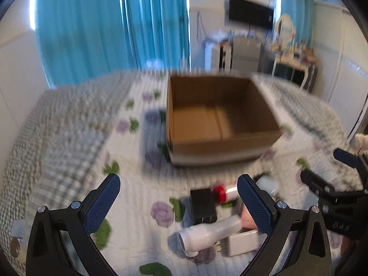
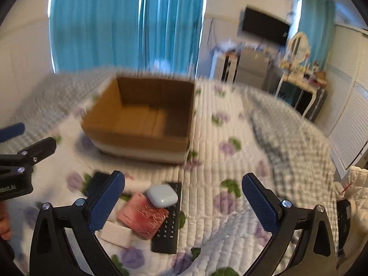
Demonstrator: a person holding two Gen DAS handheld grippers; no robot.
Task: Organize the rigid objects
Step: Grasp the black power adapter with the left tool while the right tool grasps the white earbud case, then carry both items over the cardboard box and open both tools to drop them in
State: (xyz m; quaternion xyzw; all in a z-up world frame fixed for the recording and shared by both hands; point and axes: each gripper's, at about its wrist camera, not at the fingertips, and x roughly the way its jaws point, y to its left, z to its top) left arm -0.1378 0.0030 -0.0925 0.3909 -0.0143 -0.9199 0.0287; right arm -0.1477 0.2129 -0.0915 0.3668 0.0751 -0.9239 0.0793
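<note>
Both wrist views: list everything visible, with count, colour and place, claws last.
open cardboard box: one, brown, empty as far as seen, on the bed beyond the clutter
floral quilted bedspread: one, white with purple flowers, under everything
black remote control: one, near edge of the pile
pink rectangular box: one, lying on the remote
rounded pale-blue case: one, on top of the pink box
white plastic bottle: one, lying on its side
black rectangular block: one, beside the bottle
red-capped item: one, blurred
turquoise curtains: behind the bed
left claw: open, empty
right claw: open, empty
</note>
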